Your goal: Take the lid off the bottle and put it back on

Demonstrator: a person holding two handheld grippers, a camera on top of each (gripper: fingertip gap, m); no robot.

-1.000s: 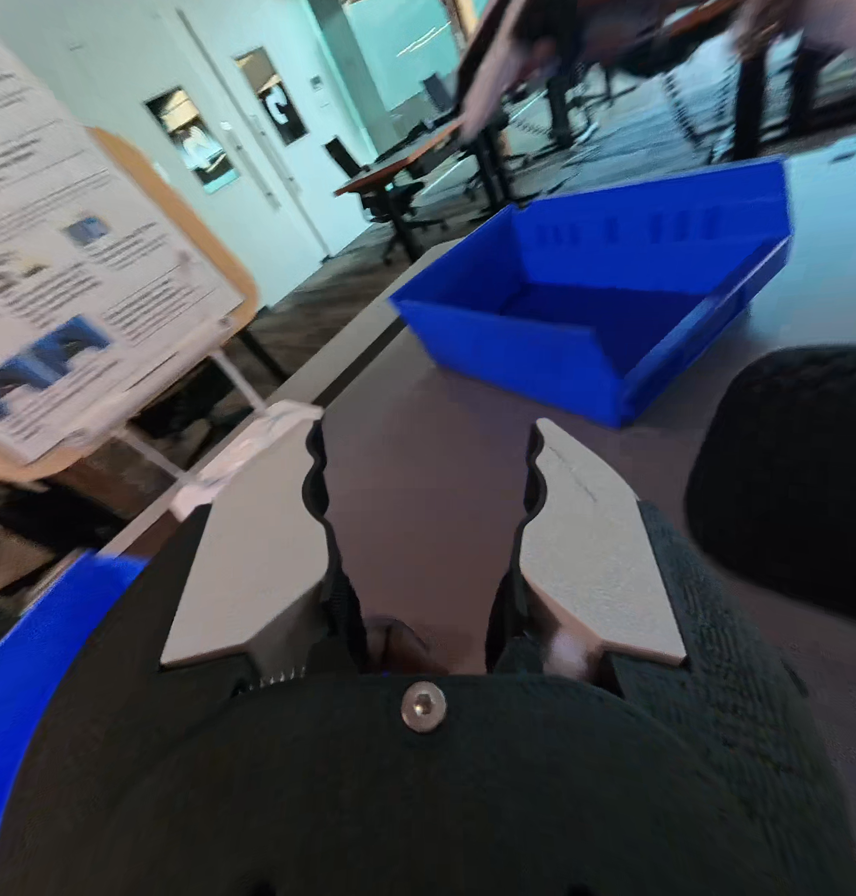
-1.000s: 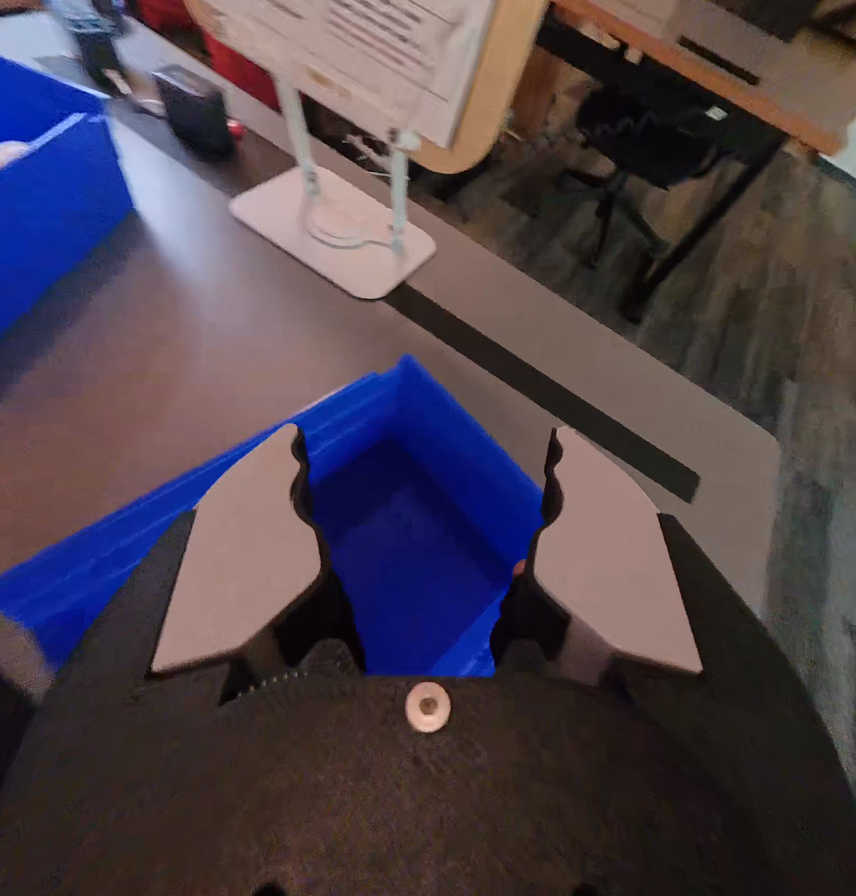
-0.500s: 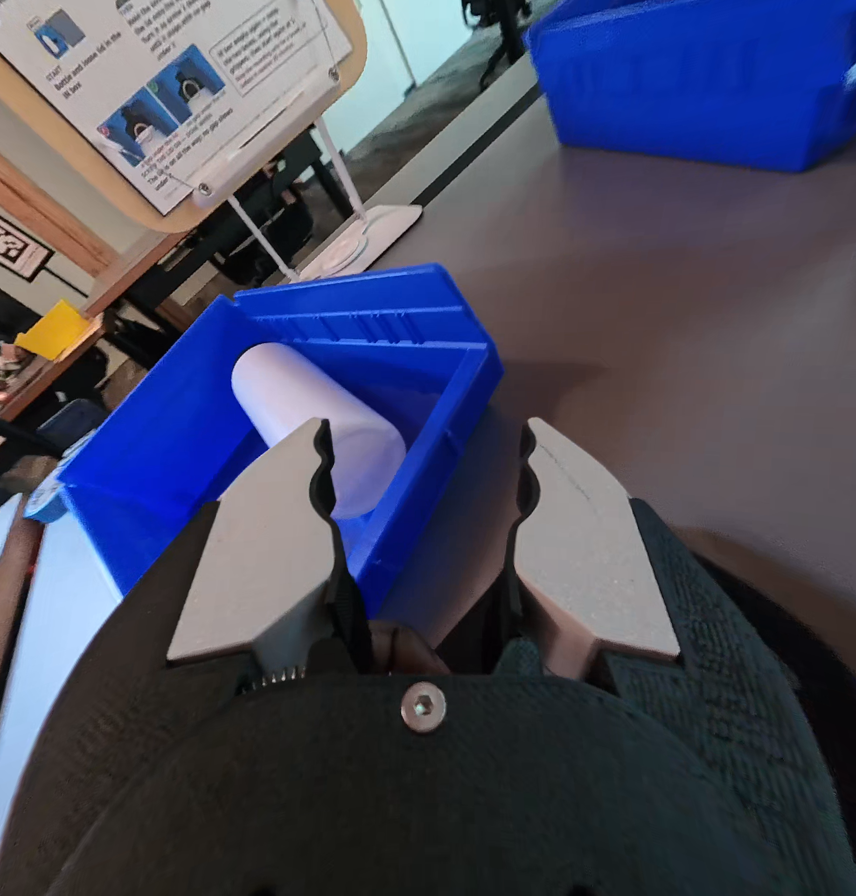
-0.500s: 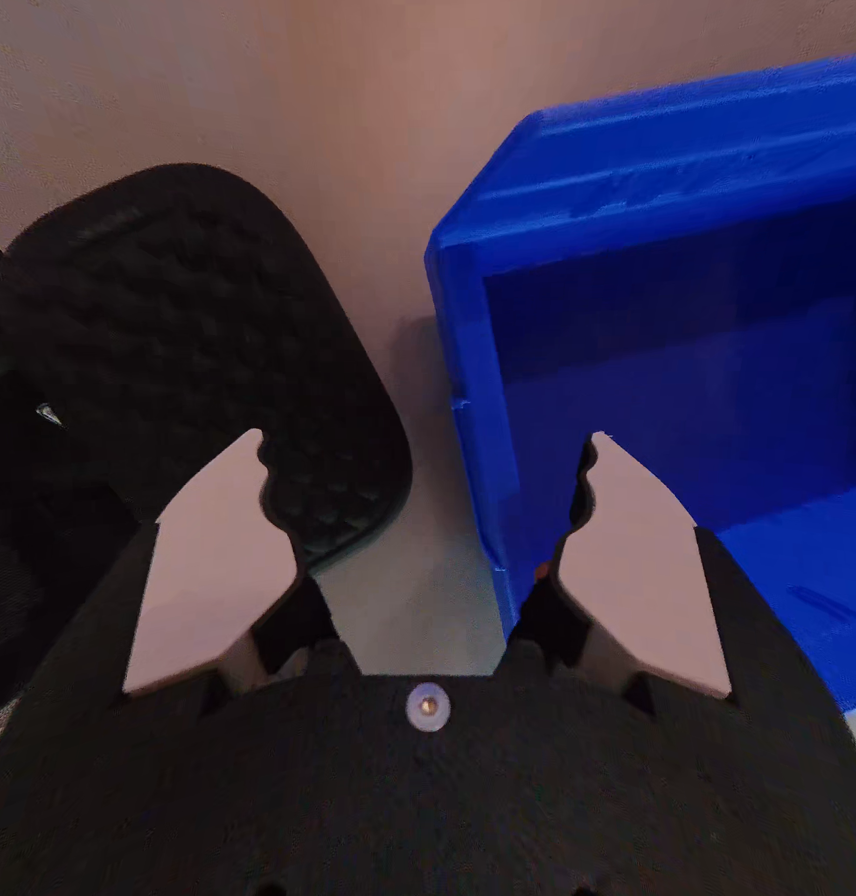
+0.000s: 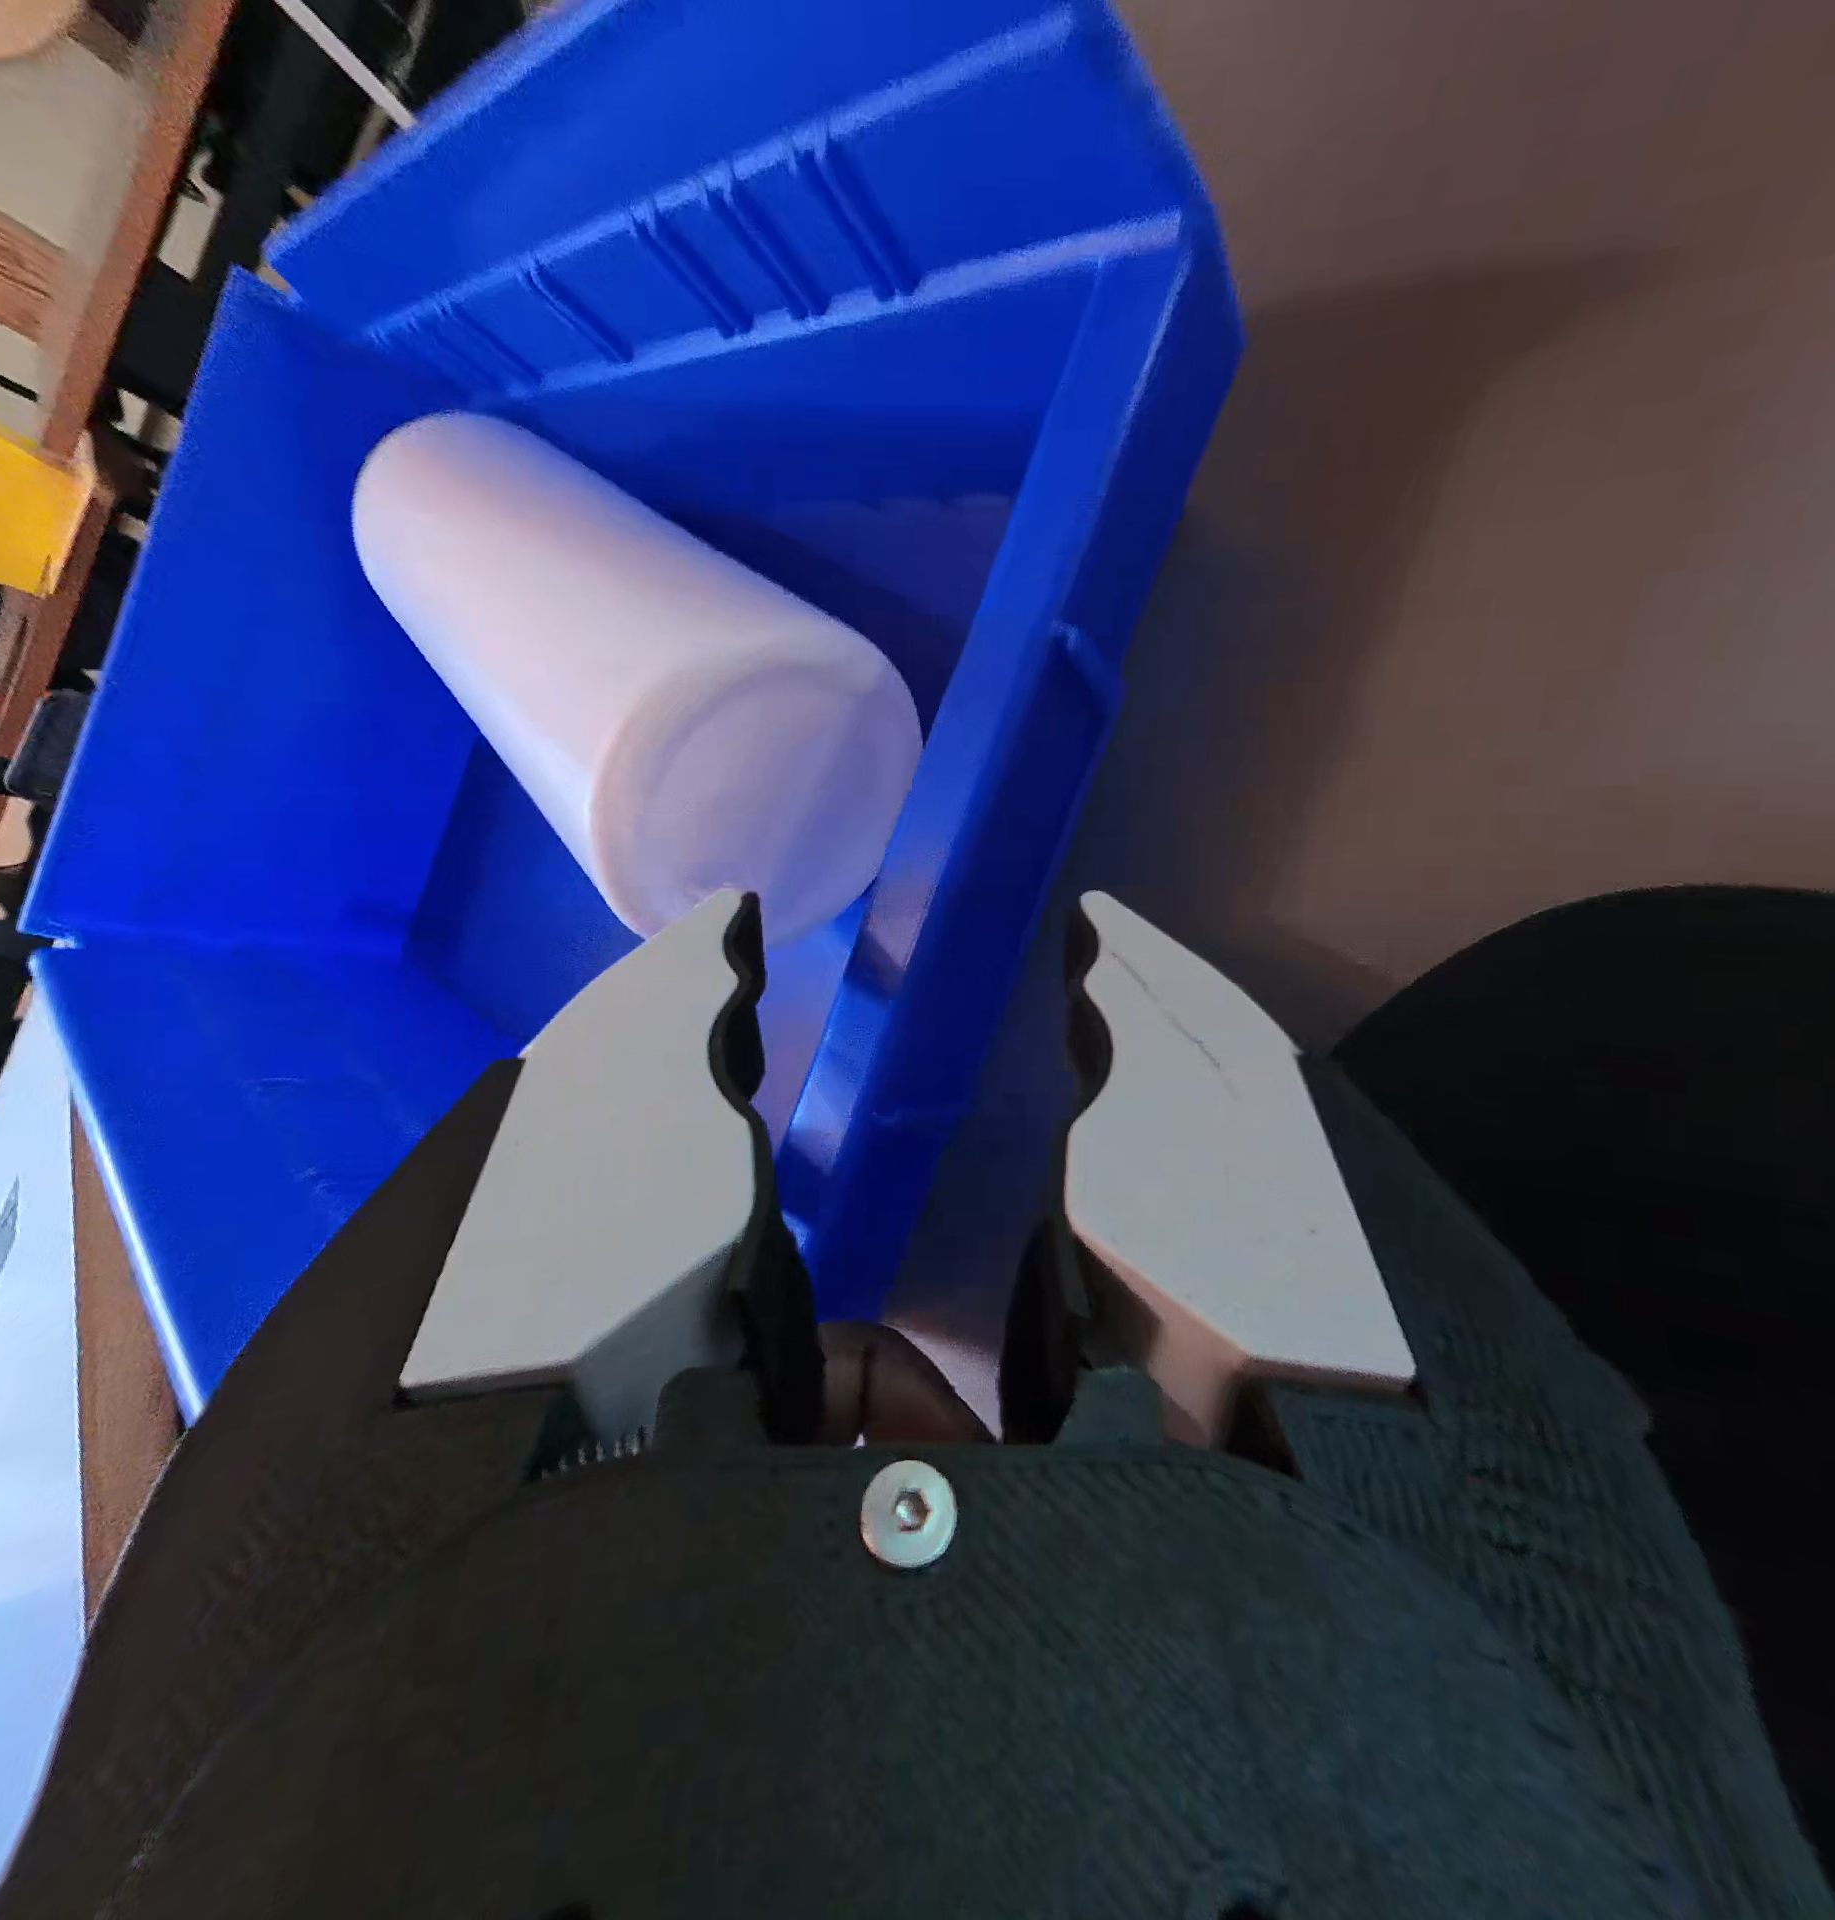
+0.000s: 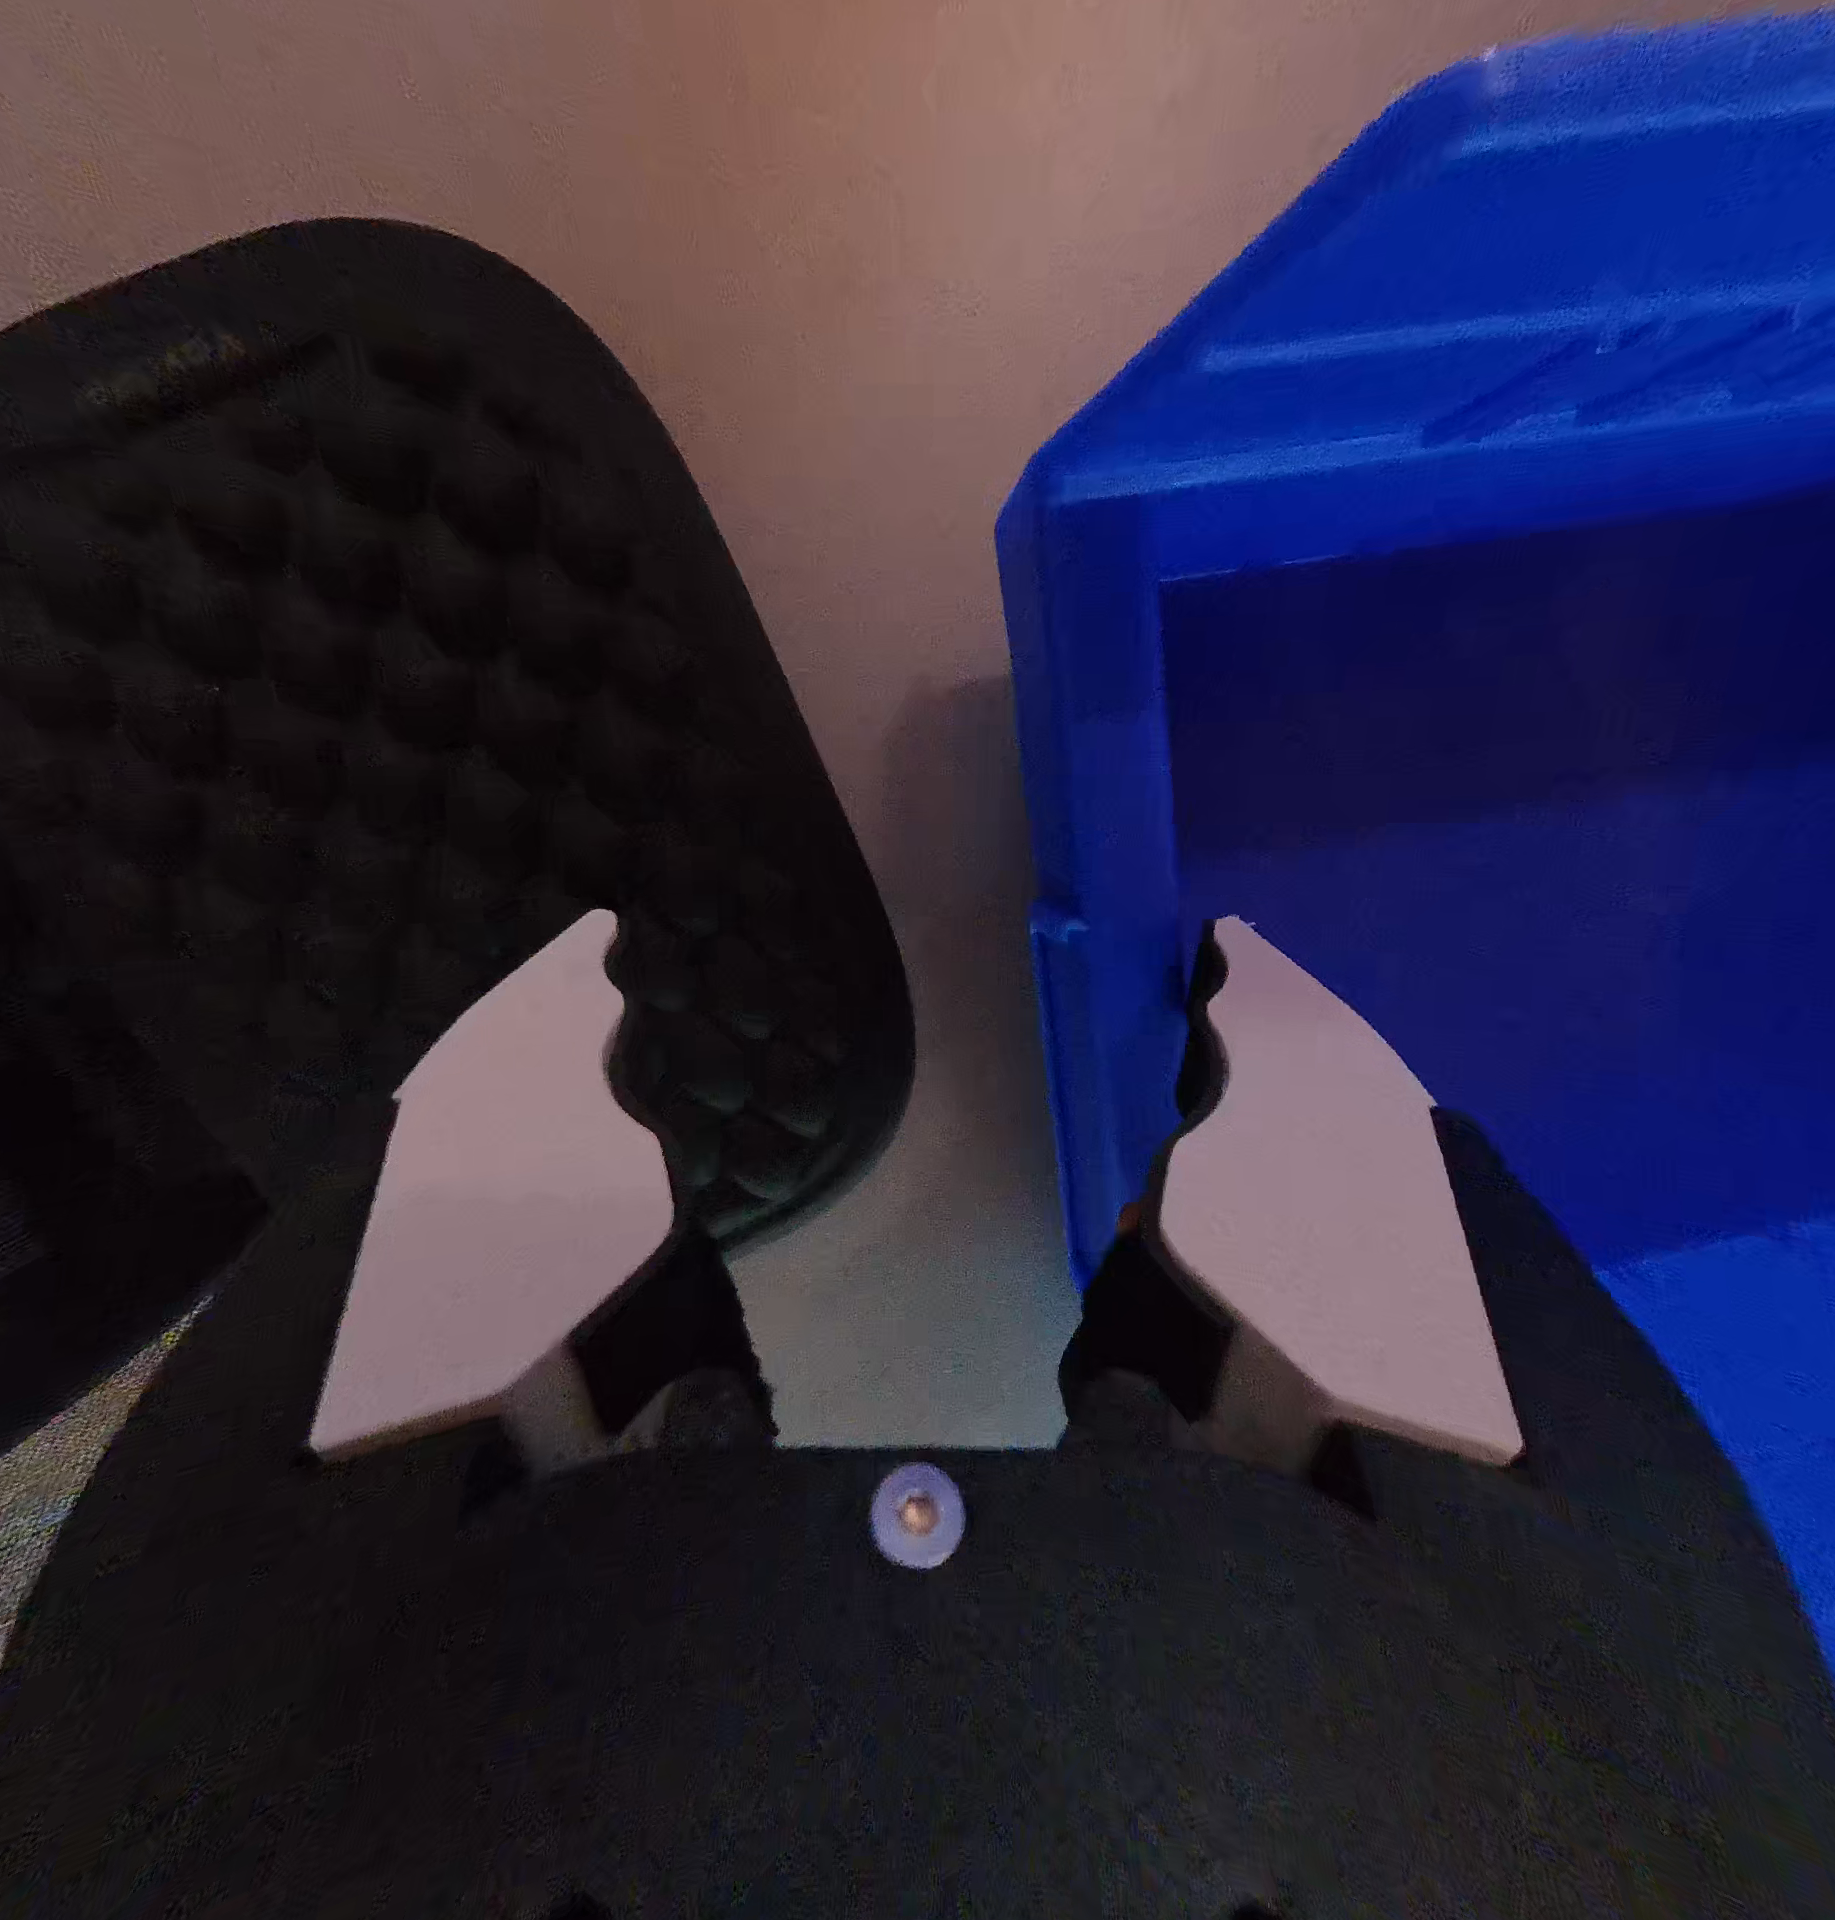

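My left gripper [image 5: 913, 925], jaws open, straddles a blue bin's [image 5: 269, 644] wall near the white bottle [image 5: 622, 675]; my right gripper [image 6: 913, 935] gapes empty above the counter [image 6: 892, 260].

Two blue bins [image 5: 269, 675] [image 6: 1412, 727] sit on a brown table [image 5: 1515, 520].

No legible text, label, brand, number or sign is found in either view. The smooth white cylindrical plastic bottle [image 5: 622, 675] lying in the ribbed blue plastic bin [image 5: 238, 644] carries no visible marking. The second blue plastic bin [image 6: 1412, 436] is likewise unmarked. A faint embossed mark is seen on the black textured gripper body [image 6: 165, 384] in the right wrist view, but it cannot be read.
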